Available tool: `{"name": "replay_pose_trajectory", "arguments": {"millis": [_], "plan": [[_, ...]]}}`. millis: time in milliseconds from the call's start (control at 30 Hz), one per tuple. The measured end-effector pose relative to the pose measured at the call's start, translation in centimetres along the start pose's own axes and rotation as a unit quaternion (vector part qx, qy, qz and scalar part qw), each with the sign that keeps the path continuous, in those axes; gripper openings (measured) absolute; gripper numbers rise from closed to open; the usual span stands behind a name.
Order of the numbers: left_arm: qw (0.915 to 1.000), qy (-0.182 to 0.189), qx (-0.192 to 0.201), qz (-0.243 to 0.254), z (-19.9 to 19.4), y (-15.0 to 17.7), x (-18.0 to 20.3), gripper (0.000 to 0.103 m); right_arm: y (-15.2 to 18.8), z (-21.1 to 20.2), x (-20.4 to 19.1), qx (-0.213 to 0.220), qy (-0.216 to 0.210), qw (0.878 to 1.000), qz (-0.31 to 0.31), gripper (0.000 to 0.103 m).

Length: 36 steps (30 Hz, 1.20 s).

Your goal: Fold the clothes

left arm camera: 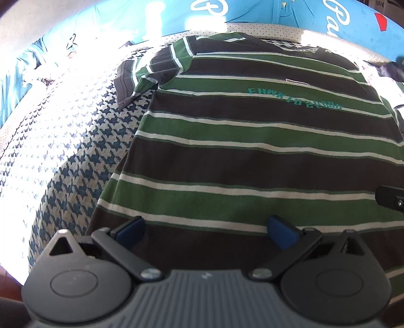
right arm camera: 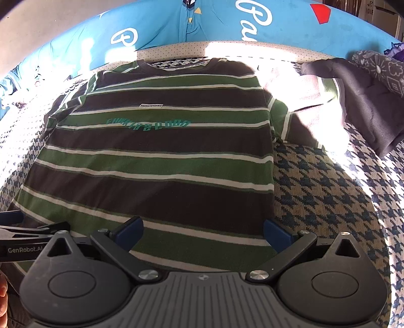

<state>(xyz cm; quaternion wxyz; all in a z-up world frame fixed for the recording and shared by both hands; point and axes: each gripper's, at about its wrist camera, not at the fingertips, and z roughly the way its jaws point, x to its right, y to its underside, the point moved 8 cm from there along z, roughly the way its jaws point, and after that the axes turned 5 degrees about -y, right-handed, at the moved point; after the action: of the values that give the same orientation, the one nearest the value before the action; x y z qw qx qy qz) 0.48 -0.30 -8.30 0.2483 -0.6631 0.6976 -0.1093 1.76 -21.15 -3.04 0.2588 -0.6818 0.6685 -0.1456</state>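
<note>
A green, dark brown and white striped T-shirt [left arm camera: 252,151] [right arm camera: 156,161] lies flat on a houndstooth cover, collar at the far end, teal lettering across the chest. My left gripper [left arm camera: 205,228] hovers over the shirt's hem near its left side, jaws wide apart, nothing between the blue pads [left arm camera: 130,227]. My right gripper [right arm camera: 203,232] hangs over the hem at the shirt's right edge, also open and empty. The left gripper's black body [right arm camera: 22,237] shows at the left edge of the right wrist view.
The houndstooth cover [right arm camera: 328,201] [left arm camera: 75,164] spreads past both sides of the shirt. A dark garment pile [right arm camera: 366,101] sits at the far right. Blue bedding with white lettering [right arm camera: 227,22] runs along the far edge. Bright sunlight washes out parts of the surface.
</note>
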Motion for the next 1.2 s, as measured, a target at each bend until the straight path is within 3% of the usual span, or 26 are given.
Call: {"name": "replay_pose_trajectory", "arguments": {"millis": [300, 567, 800, 967, 1200], "plan": [[0.9996, 0.025, 0.009, 0.011, 0.4, -2.4, 0.5, 0.103, -1.8, 0.8, 0.3, 0.014, -0.003, 1.000, 0.000, 0.095], [0.9982, 0.022, 0.041, 0.038, 1.2, -6.3, -0.8, 0.103, -4.3, 0.7, 2.0, 0.052, 0.027, 0.998, 0.007, 0.088], [0.9981, 0.041, 0.044, -0.010, 3.0, -8.7, -2.6, 0.103, -5.9, 1.6, 3.1, 0.055, 0.034, 0.997, 0.030, 0.077], [0.9961, 0.074, 0.013, -0.046, 4.4, -8.8, -2.3, 0.103, -6.6, 2.2, 3.6, 0.061, 0.062, 0.996, 0.025, 0.073], [0.9951, 0.090, 0.024, -0.035, 3.8, -8.8, -1.0, 0.103, -8.1, 2.4, 5.1, 0.081, 0.105, 0.990, 0.042, 0.073]]}}
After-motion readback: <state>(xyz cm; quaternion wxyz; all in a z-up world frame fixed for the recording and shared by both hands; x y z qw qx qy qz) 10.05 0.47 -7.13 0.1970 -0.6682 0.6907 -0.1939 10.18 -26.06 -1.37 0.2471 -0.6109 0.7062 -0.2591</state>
